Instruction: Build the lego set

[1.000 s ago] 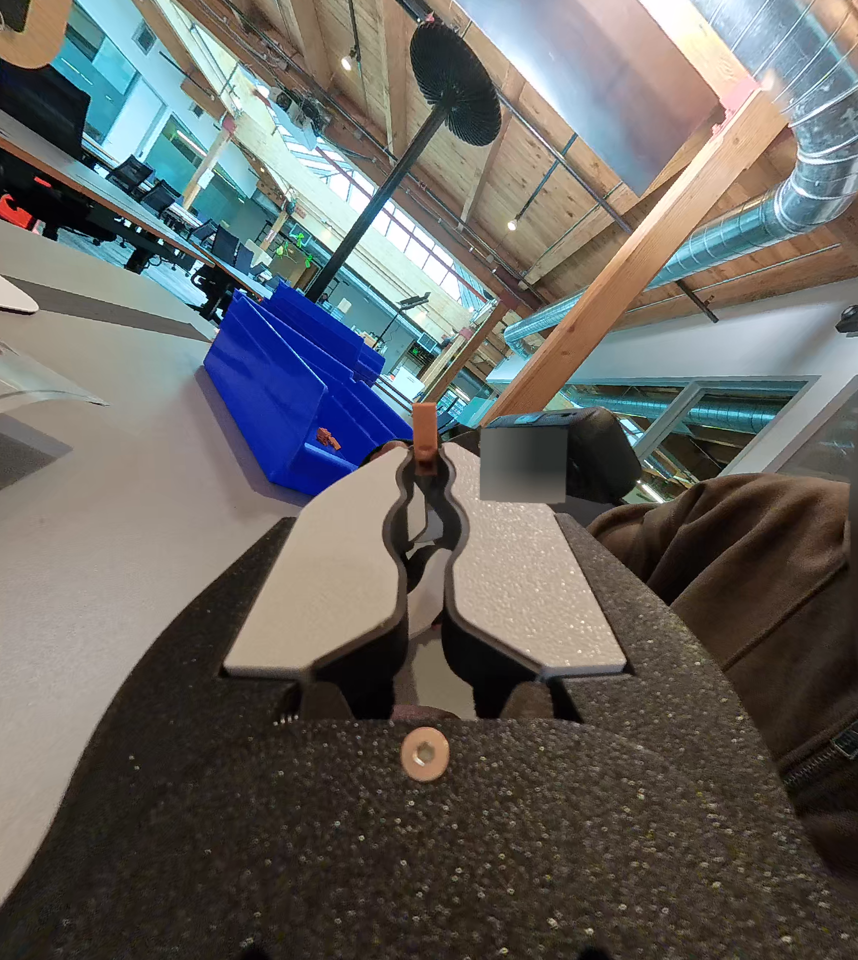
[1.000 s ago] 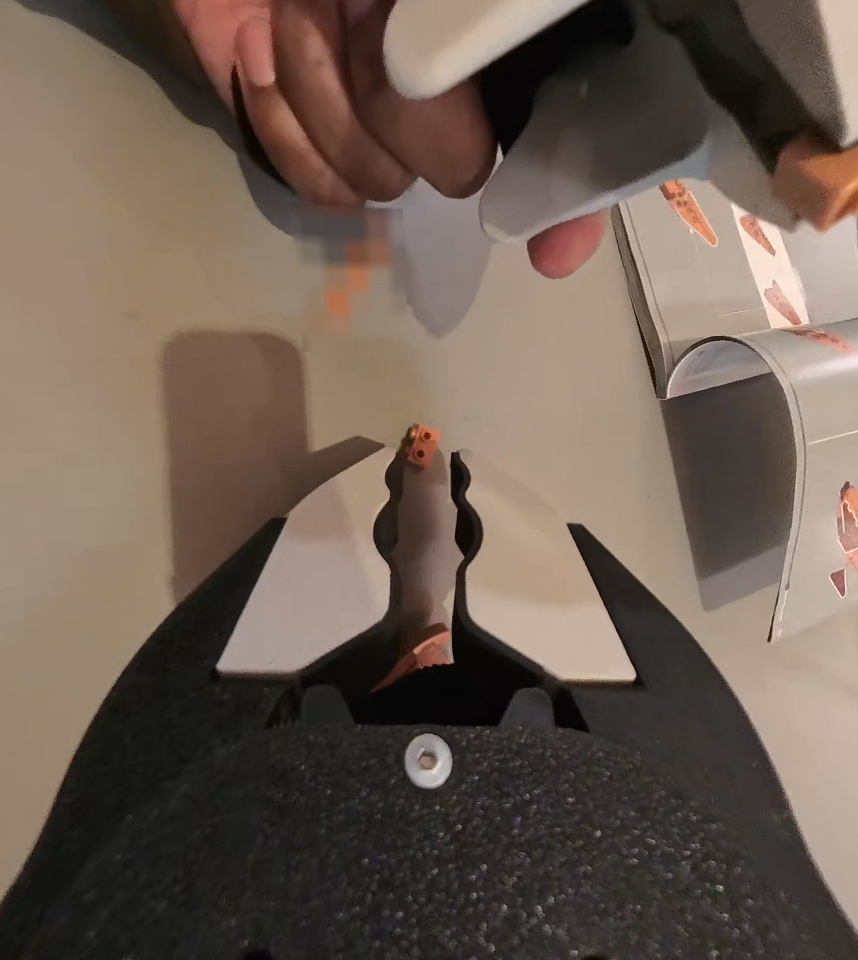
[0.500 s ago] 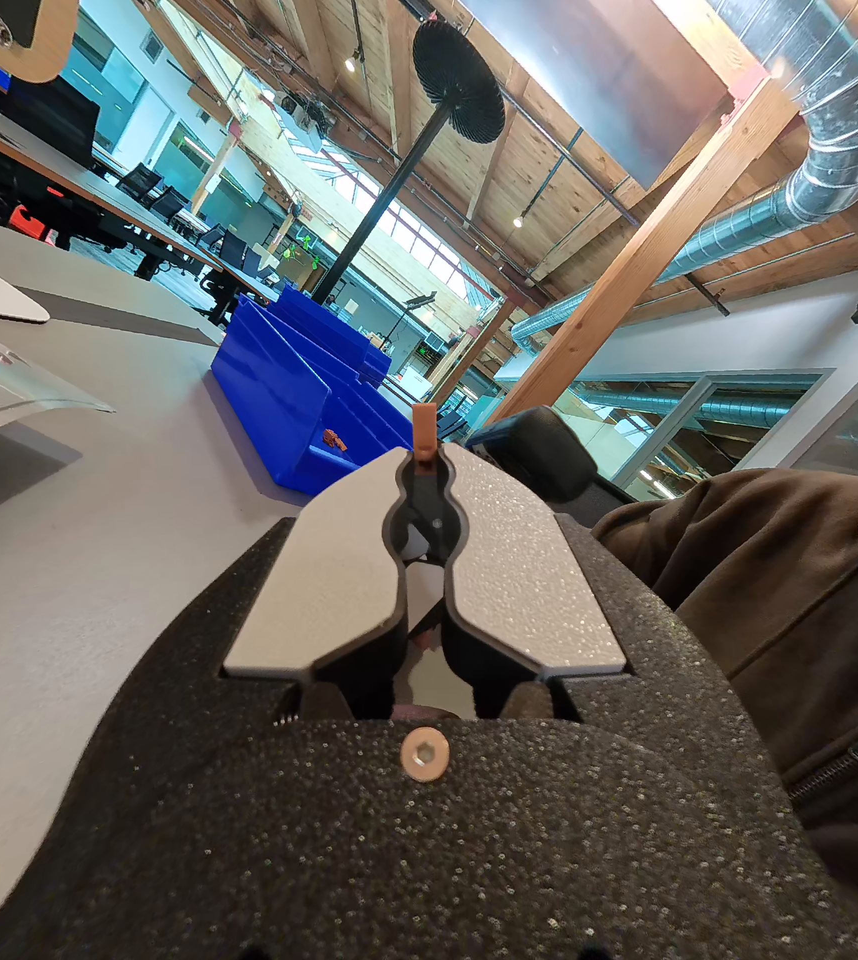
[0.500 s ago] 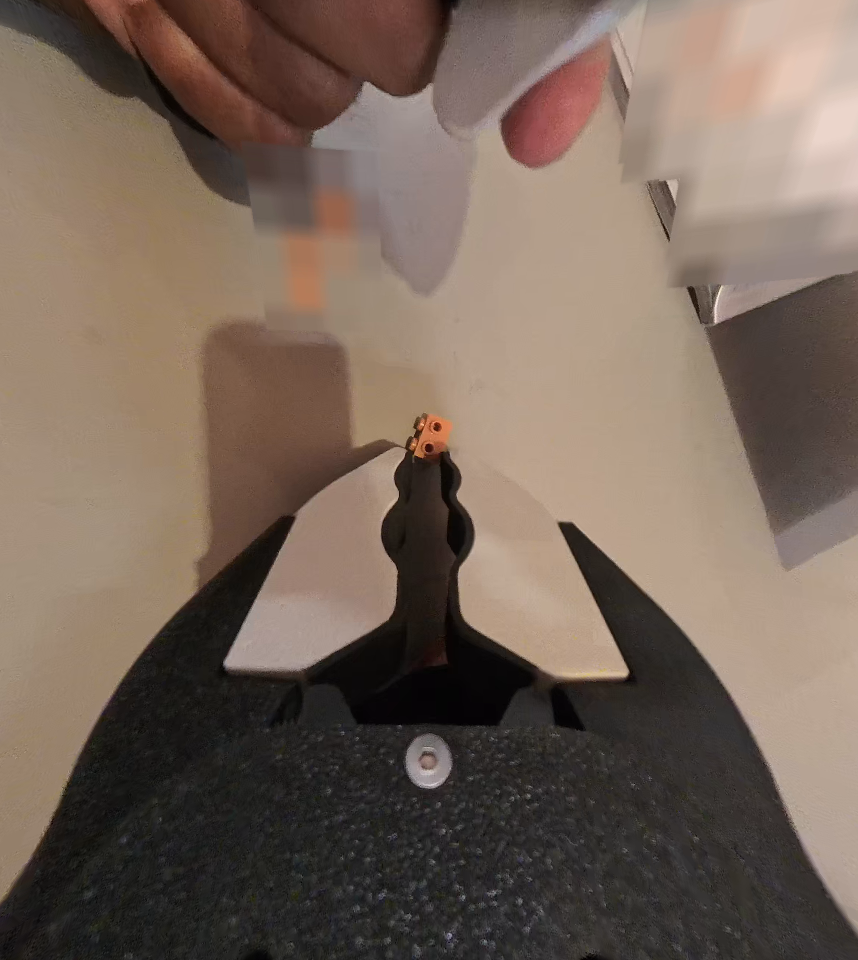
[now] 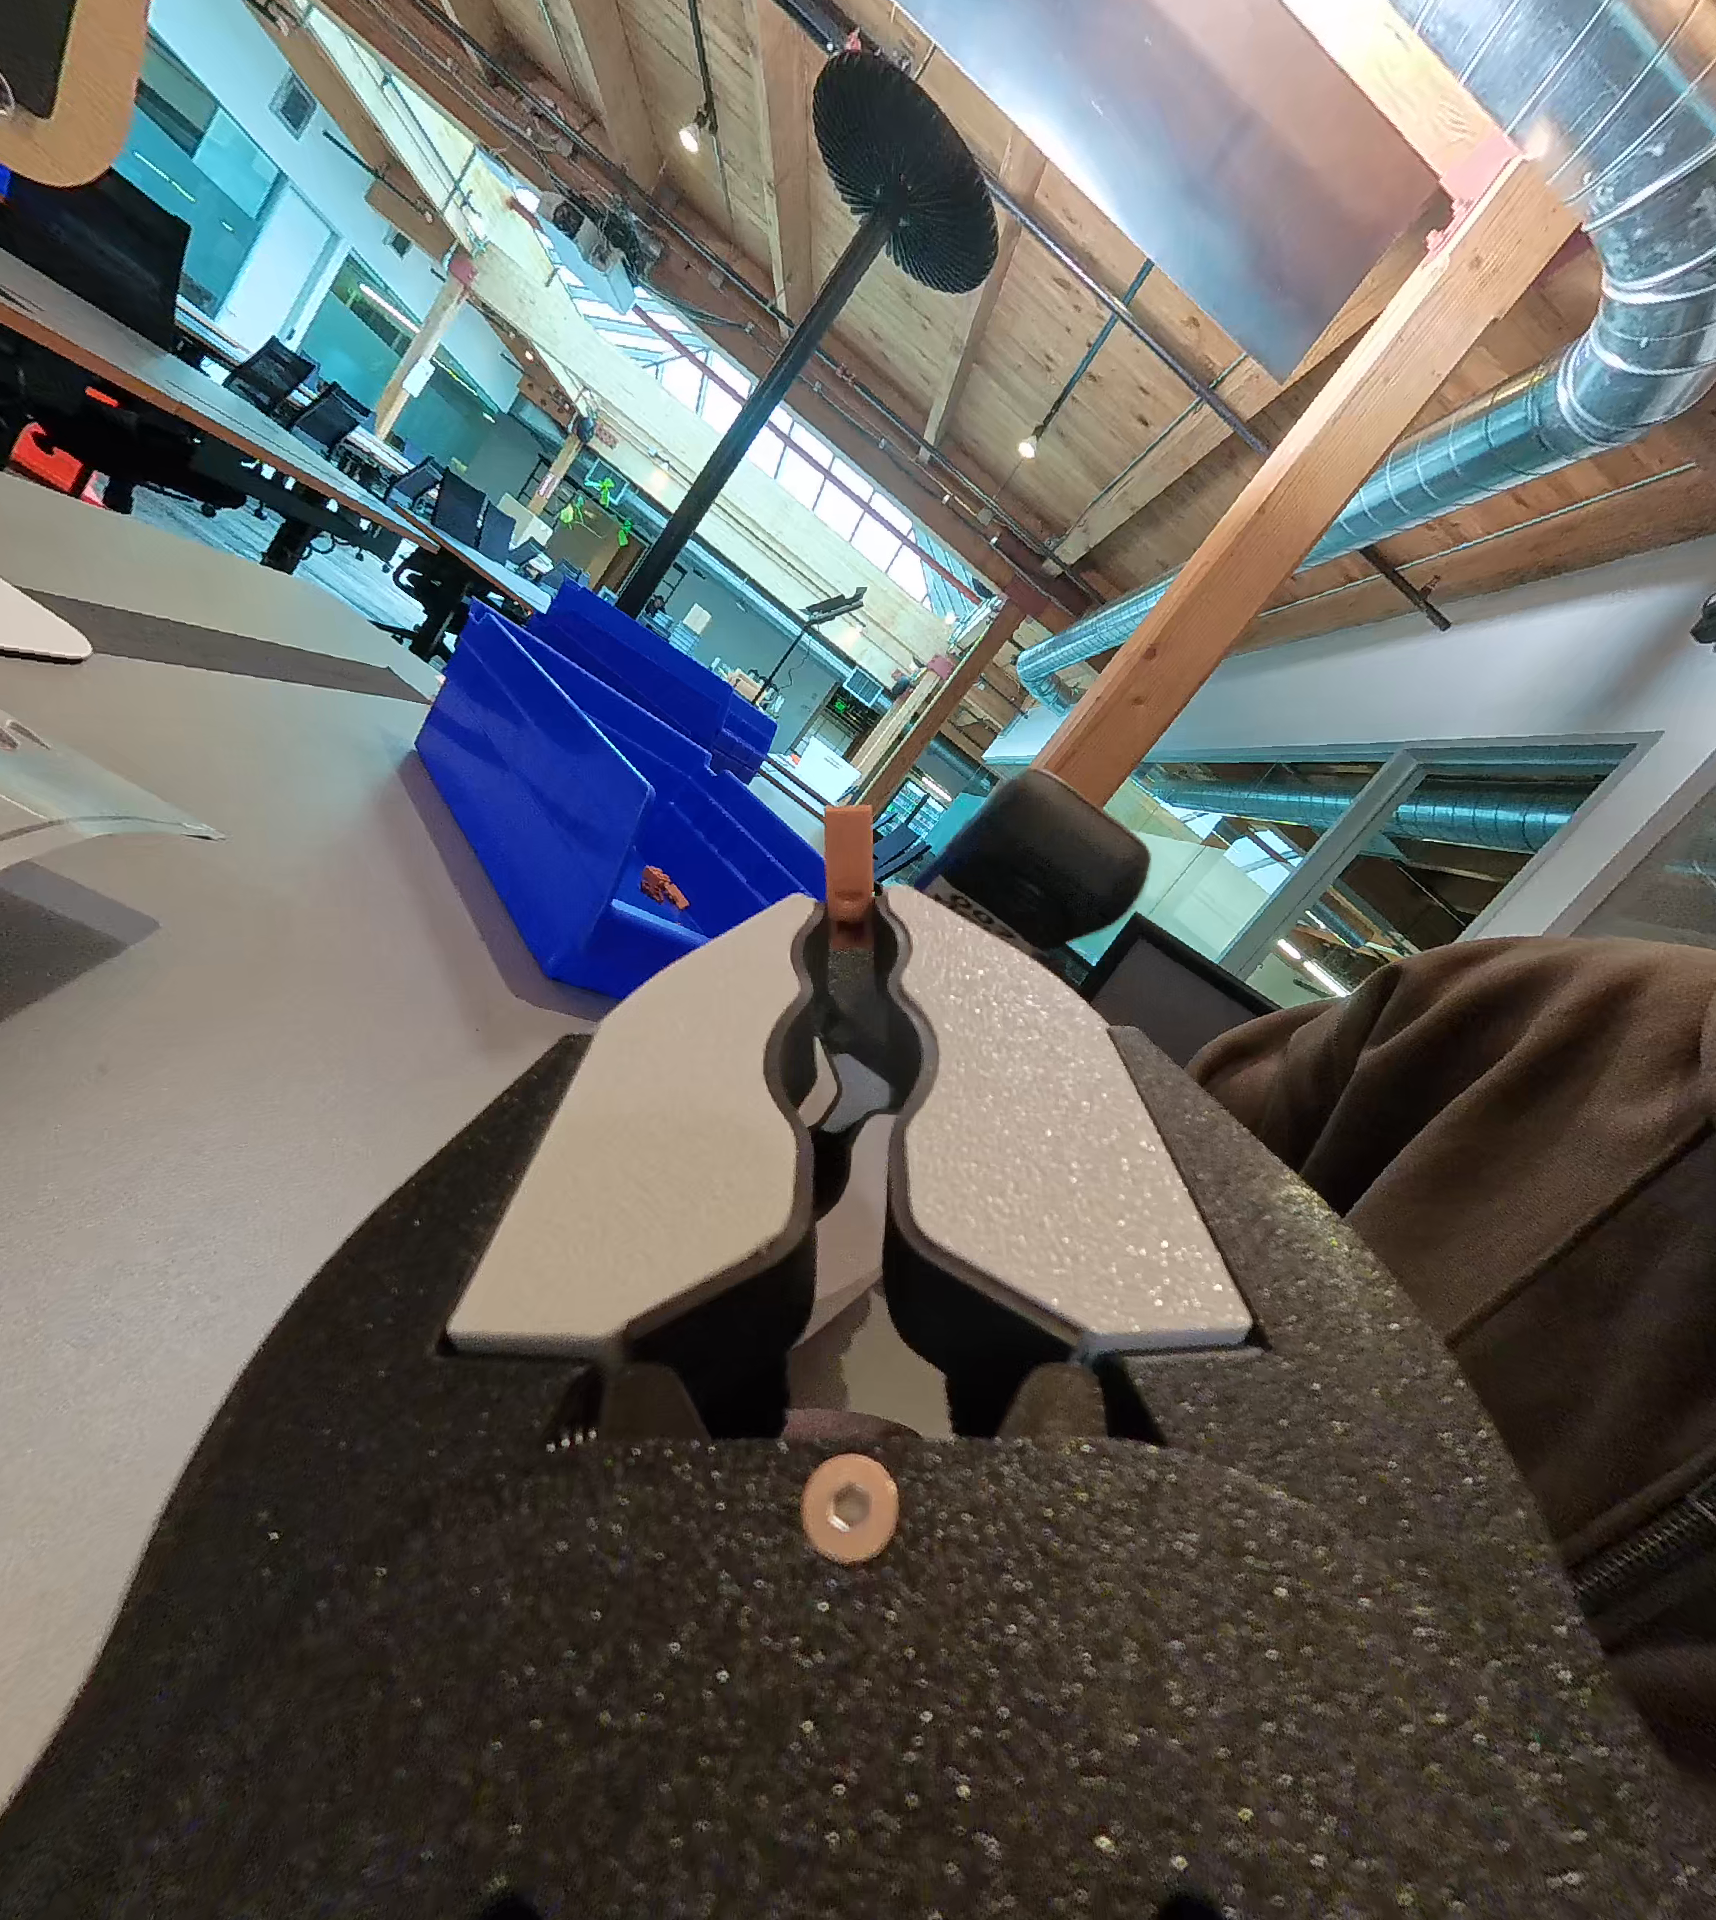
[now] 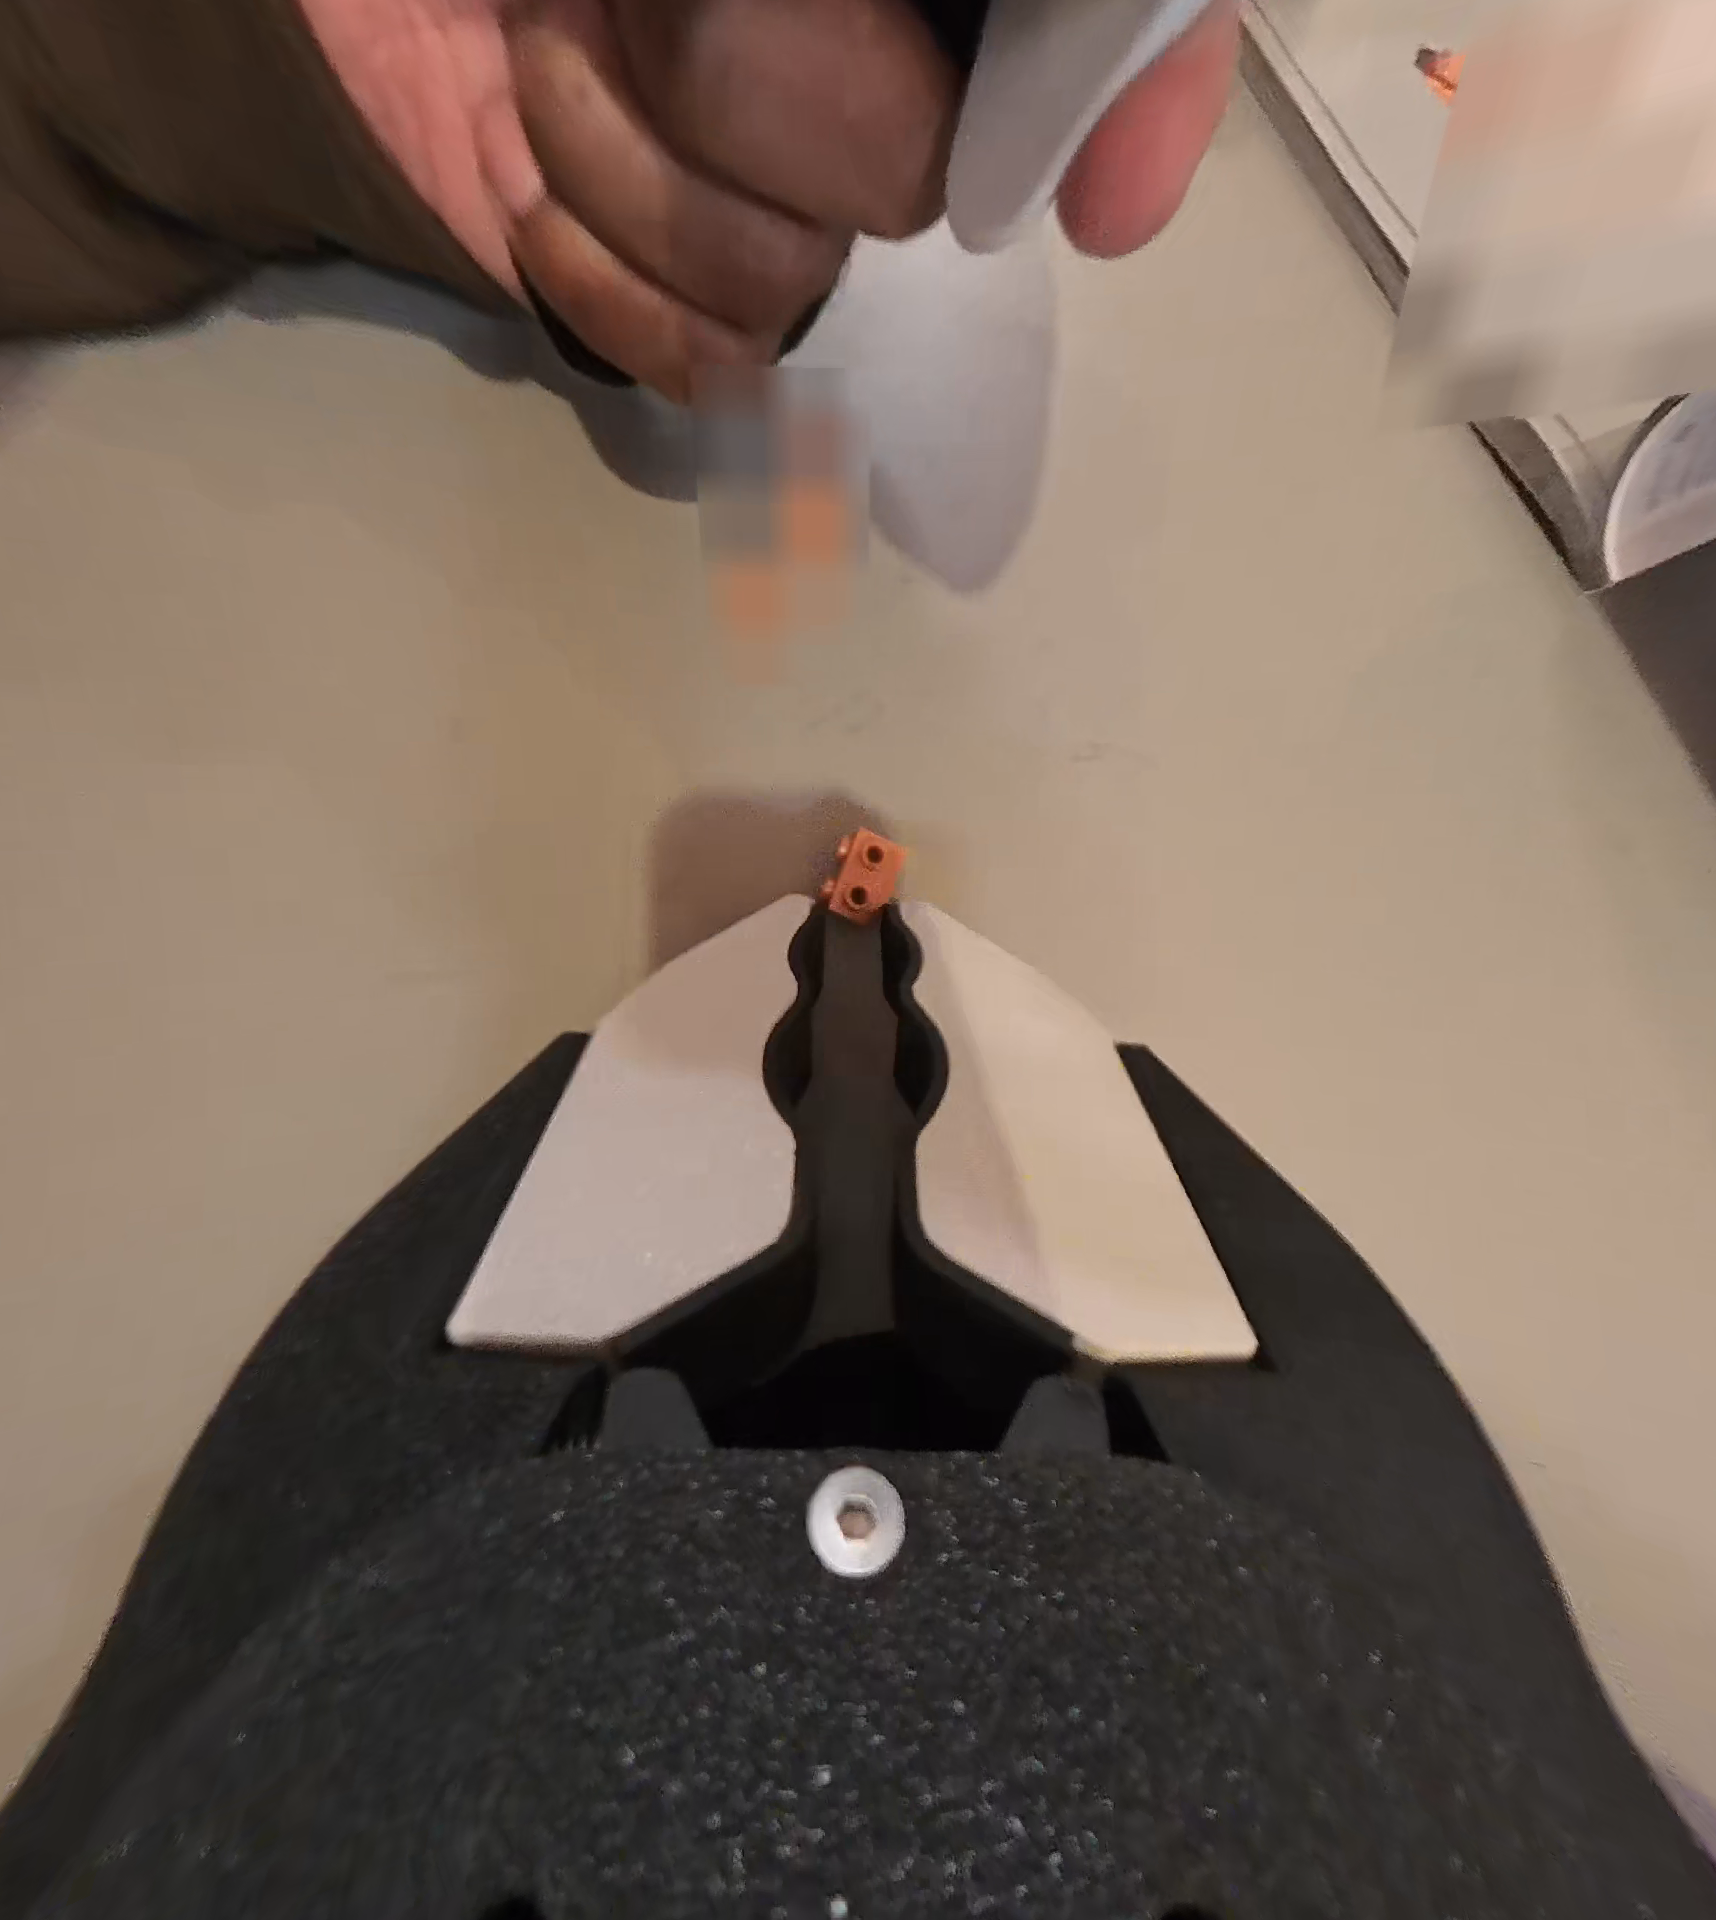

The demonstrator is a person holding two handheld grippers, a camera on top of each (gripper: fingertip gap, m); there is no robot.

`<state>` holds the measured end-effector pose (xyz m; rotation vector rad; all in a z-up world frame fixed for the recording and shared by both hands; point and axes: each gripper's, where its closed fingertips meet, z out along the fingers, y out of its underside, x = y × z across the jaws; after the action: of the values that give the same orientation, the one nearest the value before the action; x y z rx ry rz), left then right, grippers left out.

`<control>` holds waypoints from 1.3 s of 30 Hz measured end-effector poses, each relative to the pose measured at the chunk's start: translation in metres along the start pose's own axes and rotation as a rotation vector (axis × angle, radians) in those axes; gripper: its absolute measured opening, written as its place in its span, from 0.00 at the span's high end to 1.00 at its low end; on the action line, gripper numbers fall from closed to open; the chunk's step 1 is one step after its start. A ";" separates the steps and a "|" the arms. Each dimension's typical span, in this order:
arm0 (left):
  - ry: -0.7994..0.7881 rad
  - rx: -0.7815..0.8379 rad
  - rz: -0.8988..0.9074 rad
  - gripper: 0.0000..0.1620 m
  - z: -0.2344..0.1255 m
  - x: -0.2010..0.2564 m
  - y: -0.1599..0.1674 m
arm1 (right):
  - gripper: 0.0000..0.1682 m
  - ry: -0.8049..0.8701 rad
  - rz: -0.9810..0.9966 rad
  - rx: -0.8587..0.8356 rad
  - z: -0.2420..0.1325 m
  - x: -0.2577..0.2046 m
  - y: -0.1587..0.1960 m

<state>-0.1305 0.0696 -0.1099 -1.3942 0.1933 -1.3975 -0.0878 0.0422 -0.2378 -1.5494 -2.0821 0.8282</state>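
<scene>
Grey table [image 5: 158, 1091] surface. Silver spiral duct [image 5: 1654, 301] upper right; black pole-mounted round fixture [image 5: 904, 171] far centre; slanted timber post [image 5: 1290, 488].

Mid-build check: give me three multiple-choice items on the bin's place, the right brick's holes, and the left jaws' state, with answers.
1. Where is the blue bin?
A. on the table
B. on the floor
C. on a chair

2. How many holes show on the orange brick in the right gripper?
A. none
B. two
C. six

3. What state is the left gripper in?
A. wide open, empty
B. shut on a brown piece
C. out of view

Answers: 1 A, the bin rests on the grey tabletop; 2 B, two dark holes face the camera; 3 B, the jaws pinch the piece's lower end.
</scene>
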 end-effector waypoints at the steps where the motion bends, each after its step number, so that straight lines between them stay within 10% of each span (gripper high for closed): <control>1: 0.001 0.000 0.000 0.95 0.000 0.000 0.000 | 0.94 -0.020 0.020 0.004 0.000 -0.001 0.000; 39: -0.010 0.008 0.005 0.95 -0.001 -0.001 -0.002 | 0.90 0.153 -0.039 -0.075 -0.004 0.001 0.010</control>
<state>-0.1325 0.0708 -0.1098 -1.3928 0.1843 -1.3853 -0.0787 0.0460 -0.2415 -1.5534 -2.0469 0.6036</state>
